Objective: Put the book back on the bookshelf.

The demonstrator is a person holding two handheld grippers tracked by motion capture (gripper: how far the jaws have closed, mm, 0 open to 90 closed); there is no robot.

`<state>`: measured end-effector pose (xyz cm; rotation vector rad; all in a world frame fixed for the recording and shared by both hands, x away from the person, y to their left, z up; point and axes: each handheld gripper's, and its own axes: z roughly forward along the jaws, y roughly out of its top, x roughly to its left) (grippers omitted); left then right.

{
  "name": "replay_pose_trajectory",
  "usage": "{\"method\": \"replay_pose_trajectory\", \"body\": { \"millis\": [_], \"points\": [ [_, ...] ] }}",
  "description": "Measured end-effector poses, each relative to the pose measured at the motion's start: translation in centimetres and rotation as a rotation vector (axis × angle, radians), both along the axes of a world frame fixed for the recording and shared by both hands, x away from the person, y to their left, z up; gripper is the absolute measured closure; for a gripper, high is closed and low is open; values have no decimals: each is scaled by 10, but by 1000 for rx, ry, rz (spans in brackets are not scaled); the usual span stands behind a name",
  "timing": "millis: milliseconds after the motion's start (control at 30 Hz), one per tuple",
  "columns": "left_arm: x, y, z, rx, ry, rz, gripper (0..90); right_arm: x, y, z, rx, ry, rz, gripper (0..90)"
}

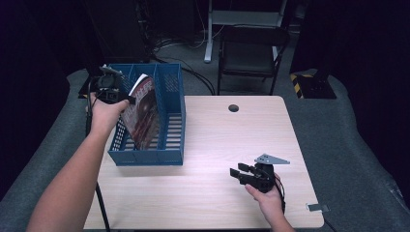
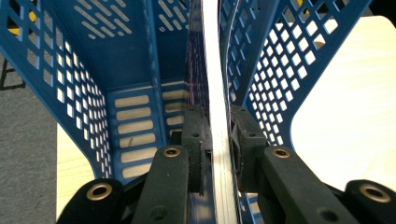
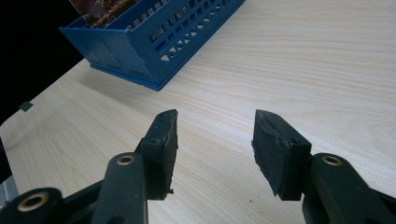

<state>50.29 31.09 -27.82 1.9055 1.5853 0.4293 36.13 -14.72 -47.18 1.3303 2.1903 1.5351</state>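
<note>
your left tool [image 2: 215, 135] is clamped on the magazine [image 2: 212, 70], half inside the blue rack [image 2: 84, 93]. ease off crooked and it flops against the divider. right tool [image 3: 215, 140] sits apart, empty, above the desk [image 3: 303, 70].

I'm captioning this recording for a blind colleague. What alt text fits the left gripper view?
The left tool grips a thin magazine edge-on between its two black pads, holding it upright inside a blue perforated plastic file rack. To the right lies the pale wooden table.
</note>
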Motion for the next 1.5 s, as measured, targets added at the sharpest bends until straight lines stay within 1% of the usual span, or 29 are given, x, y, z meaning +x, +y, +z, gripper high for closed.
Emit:
{"method": "replay_pose_trajectory", "body": {
  "millis": [67,133,233,300,333,367,400,467,533,567,733,900,933,1067,1100,1200,1300,1500],
  "points": [
    [-1,0,0,2,0,-9,772,0,0,0,0,1,1,498],
    [-3,-1,1,-9,1,-8,763,0,0,0,-1,2,1,498],
    [-5,-1,1,1,2,-27,763,0,0,0,0,2,-1,498],
    [-6,0,1,0,3,-27,763,0,0,-1,1,2,0,498],
    [-7,-1,1,-10,2,-21,763,0,0,0,0,2,-1,498],
    [-7,0,1,-5,2,-29,763,0,0,0,0,2,-1,498],
    [-8,0,1,-11,1,-24,763,0,0,0,1,2,-1,498],
    [-9,0,1,-7,0,-33,764,0,0,0,1,1,-1,498],
    [-10,-1,1,-16,4,-26,765,0,0,0,-2,0,0,497],
    [-11,0,1,-13,9,-33,766,0,1,0,-2,0,-1,497],
    [-11,0,1,-8,7,-41,792,0,1,-1,-5,3,0,497],
    [-12,0,1,-6,7,-35,806,0,1,-1,-4,2,-4,497],
    [-12,-1,1,-13,11,-28,808,0,1,-1,-1,2,-2,497],
    [-12,0,1,-7,4,-31,824,0,1,-1,-6,1,-2,497],
    [-12,0,1,3,6,-27,829,0,1,-1,-5,1,-2,497],
    [-11,1,1,10,-1,-24,833,0,1,-1,-5,1,0,497],
    [-11,3,1,-1,5,-15,835,0,1,-1,-6,4,0,497],
    [-11,3,2,2,6,-19,838,0,1,-1,-6,4,2,497]
  ]
}}
